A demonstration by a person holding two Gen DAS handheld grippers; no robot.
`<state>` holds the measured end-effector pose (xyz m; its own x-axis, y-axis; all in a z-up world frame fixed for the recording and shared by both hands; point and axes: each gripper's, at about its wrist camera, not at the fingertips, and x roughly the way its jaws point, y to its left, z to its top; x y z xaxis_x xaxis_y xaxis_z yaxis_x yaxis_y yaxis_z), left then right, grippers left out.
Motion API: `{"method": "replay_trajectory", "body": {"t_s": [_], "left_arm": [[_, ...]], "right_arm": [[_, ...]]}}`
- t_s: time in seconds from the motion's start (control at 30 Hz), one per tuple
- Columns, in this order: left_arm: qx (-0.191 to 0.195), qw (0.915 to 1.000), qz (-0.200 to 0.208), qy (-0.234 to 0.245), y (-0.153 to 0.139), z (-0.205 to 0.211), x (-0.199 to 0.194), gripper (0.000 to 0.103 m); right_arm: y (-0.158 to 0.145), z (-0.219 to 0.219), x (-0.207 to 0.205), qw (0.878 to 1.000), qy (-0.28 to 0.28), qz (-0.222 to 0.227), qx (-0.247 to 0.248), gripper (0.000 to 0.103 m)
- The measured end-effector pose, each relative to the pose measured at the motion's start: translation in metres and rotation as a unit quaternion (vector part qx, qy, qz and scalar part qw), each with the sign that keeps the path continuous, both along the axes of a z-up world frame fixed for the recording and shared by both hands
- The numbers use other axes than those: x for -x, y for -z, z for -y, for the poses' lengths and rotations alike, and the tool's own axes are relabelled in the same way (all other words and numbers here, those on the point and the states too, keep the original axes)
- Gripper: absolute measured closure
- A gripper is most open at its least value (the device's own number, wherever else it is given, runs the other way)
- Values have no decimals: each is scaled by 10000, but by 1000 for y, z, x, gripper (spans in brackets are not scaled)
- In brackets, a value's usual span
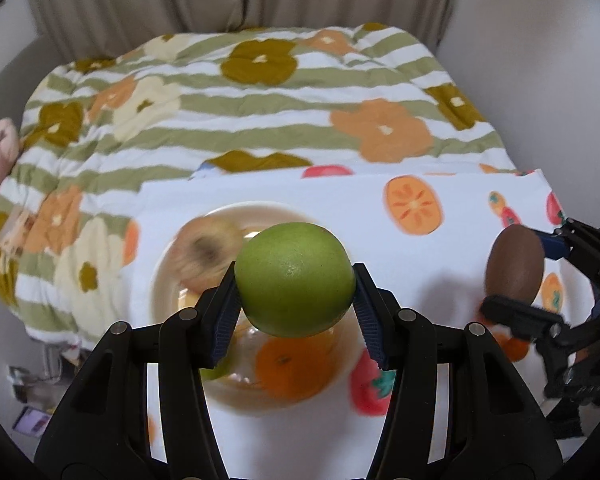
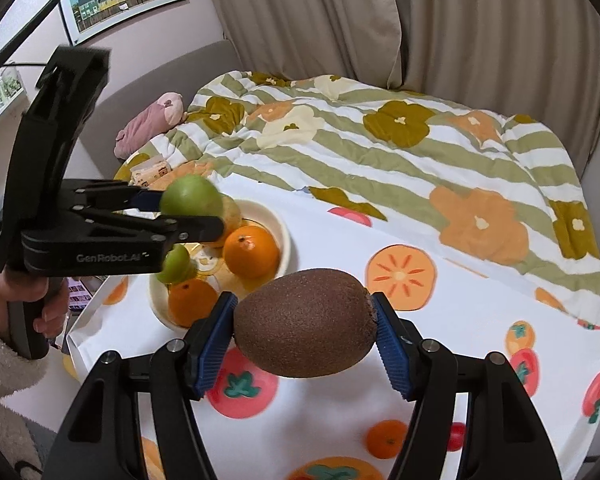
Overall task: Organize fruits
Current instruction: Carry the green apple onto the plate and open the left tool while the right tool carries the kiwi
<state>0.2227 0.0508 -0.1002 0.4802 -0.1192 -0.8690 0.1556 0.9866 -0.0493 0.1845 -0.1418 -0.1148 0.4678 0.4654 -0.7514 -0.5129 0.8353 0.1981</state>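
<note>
My left gripper point(image 1: 295, 294) is shut on a round green fruit point(image 1: 295, 280), held above a cream bowl point(image 1: 168, 264). In the bowl lie a yellowish fruit point(image 1: 206, 250) and an orange point(image 1: 296, 364), both blurred. The right wrist view shows my right gripper point(image 2: 306, 330) shut on a brown kiwi point(image 2: 306, 322), its pads on the kiwi's two ends, above the printed cloth. To its left, the left gripper point(image 2: 188, 212) holds the green fruit point(image 2: 192, 196) over the bowl point(image 2: 285, 236), which holds two oranges point(image 2: 252, 252) and a small green fruit point(image 2: 174, 264).
A white cloth printed with fruits point(image 2: 340, 400) covers the near surface. Behind it lies a striped floral quilt point(image 2: 380, 152) with a pink plush point(image 2: 152, 120) at its left. Beige curtains point(image 2: 460, 20) hang behind. A hand in a fluffy sleeve point(image 2: 4, 344) grips the left gripper's handle.
</note>
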Motion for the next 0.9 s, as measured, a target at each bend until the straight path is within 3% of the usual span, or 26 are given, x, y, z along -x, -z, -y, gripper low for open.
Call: {"method": "replay_trajectory", "body": {"t_s": [0.23, 0.57, 0.9], "left_arm": [[-154, 9997, -174, 65, 22, -37, 6, 46], [-499, 9951, -143, 839, 53, -37, 2, 47], [-201, 9897, -116, 1413, 55, -33, 0, 46]], "right_arm": [[11, -29, 1, 9998, 81, -183, -59, 40], [29, -61, -1, 9981, 487, -364, -100, 40], [32, -73, 4, 9951, 891, -422, -79, 40]]}}
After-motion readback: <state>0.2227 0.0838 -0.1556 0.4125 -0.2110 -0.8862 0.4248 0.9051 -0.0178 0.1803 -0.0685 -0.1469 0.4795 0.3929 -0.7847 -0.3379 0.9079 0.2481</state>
